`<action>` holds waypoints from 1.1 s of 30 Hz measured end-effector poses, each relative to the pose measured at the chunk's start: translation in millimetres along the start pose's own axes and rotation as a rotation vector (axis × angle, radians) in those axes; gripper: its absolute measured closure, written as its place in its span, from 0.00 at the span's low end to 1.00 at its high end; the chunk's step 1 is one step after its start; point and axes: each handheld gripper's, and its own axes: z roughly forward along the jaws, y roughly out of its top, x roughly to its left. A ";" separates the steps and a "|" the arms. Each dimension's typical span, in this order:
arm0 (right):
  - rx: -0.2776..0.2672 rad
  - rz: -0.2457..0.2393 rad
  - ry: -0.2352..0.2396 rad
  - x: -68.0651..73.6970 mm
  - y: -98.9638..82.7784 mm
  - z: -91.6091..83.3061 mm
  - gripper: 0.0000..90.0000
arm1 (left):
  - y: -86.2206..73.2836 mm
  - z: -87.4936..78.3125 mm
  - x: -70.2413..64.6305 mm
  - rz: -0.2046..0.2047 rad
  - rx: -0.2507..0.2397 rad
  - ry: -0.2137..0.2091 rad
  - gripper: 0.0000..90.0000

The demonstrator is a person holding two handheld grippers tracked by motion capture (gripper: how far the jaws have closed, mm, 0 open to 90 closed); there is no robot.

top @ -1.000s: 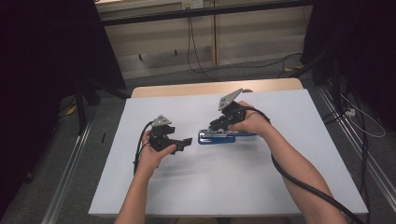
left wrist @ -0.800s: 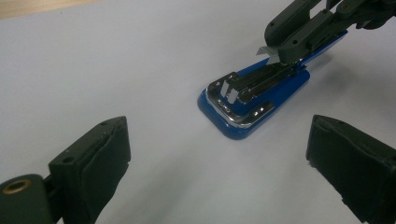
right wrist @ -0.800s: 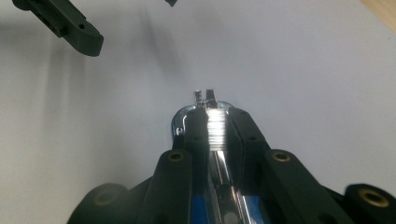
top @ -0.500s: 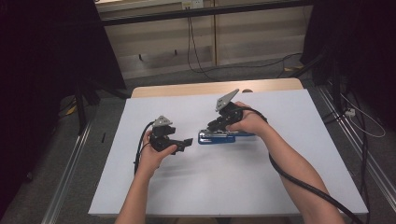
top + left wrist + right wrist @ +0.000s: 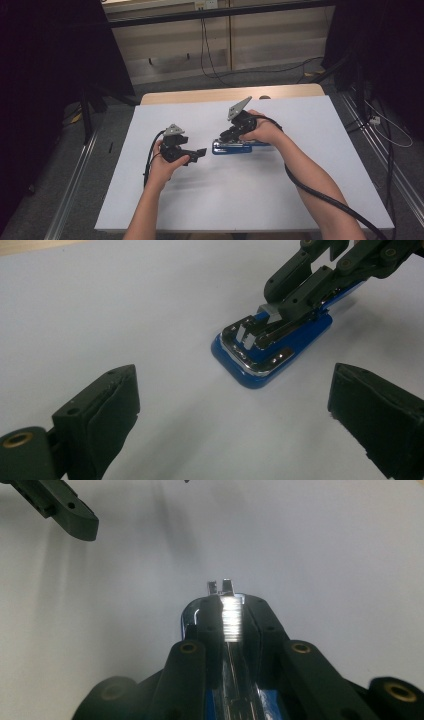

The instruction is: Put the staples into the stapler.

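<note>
A blue stapler [image 5: 240, 148] with a chrome magazine lies flat at the middle of the white table [image 5: 300, 200]. My right gripper [image 5: 227, 136] leans down over its left end, shut on a short silver strip of staples [image 5: 231, 620] that rests on the magazine. In the left gripper view the same strip of staples [image 5: 269, 311] sits between the right gripper's tips [image 5: 280, 310], above the stapler [image 5: 265, 355]. My left gripper [image 5: 200, 152] hovers just left of the stapler, open and holding nothing, its pads [image 5: 105, 405] wide apart. One of its fingers [image 5: 65, 510] shows in the right gripper view.
A wooden table edge [image 5: 200, 95] borders the white sheet at the back. Cables [image 5: 215, 60] run across the floor behind, and metal rails [image 5: 75, 185] flank the table. White surface lies open in front of and to the right of the stapler.
</note>
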 end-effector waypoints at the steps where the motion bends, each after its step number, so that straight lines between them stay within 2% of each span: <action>1: 0.003 -0.002 0.001 0.2 0.0 0.4 0.89 | -0.1 0.2 -0.2 -0.004 0.000 -0.002 0.07; 21: 0.023 -0.035 0.026 -1.1 0.5 6.0 0.89 | -1.6 1.4 1.3 -0.010 0.005 -0.005 0.07; 33: 0.017 -0.045 0.040 -3.3 -0.4 7.9 0.89 | -3.0 2.0 3.1 -0.007 0.016 0.004 0.07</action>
